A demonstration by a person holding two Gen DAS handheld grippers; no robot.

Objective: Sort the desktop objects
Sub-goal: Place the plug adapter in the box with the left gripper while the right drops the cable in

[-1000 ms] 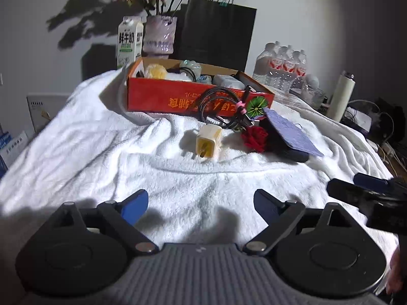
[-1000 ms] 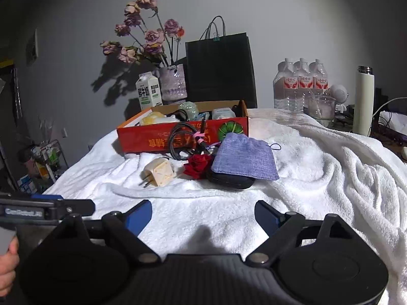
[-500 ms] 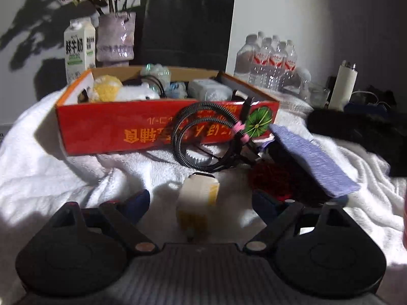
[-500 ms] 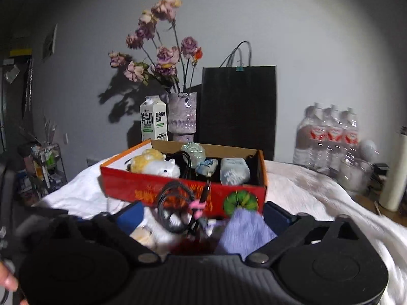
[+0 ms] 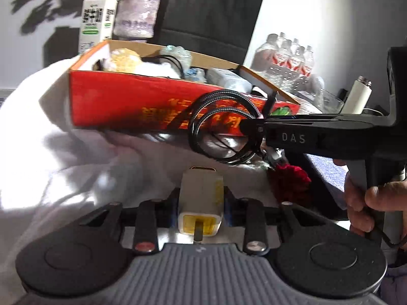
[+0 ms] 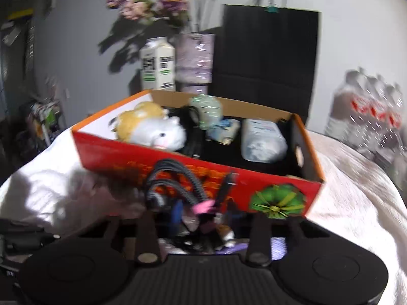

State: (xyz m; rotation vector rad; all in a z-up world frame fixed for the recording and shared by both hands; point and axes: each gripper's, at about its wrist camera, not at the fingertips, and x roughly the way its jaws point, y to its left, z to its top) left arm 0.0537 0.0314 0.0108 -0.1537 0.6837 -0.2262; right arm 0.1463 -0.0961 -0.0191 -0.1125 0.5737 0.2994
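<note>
My left gripper (image 5: 201, 203) is shut on a white and yellow plug charger (image 5: 201, 203) lying on the white towel (image 5: 76, 167). My right gripper (image 6: 201, 216) is shut on the coiled black braided cable (image 6: 175, 178) with a pink tie, just in front of the red cardboard box (image 6: 142, 157). In the left wrist view the right gripper (image 5: 251, 127) reaches in from the right and grips the cable coil (image 5: 218, 132) against the box front (image 5: 127, 104). A red fabric rose (image 5: 292, 178) and a blue-grey pouch (image 5: 328, 170) lie right of the charger.
The box holds a plush toy (image 6: 152, 127), a wipes pack (image 6: 262, 139) and other small items. Behind it stand a milk carton (image 6: 157, 63), a flower vase (image 6: 194, 58) and a black paper bag (image 6: 267, 50). Water bottles (image 6: 374, 111) and a white flask (image 5: 358, 96) stand at the right.
Both grippers moved forward toward the box and went from open to shut. The left closed on the charger, the right closed on the cable coil.
</note>
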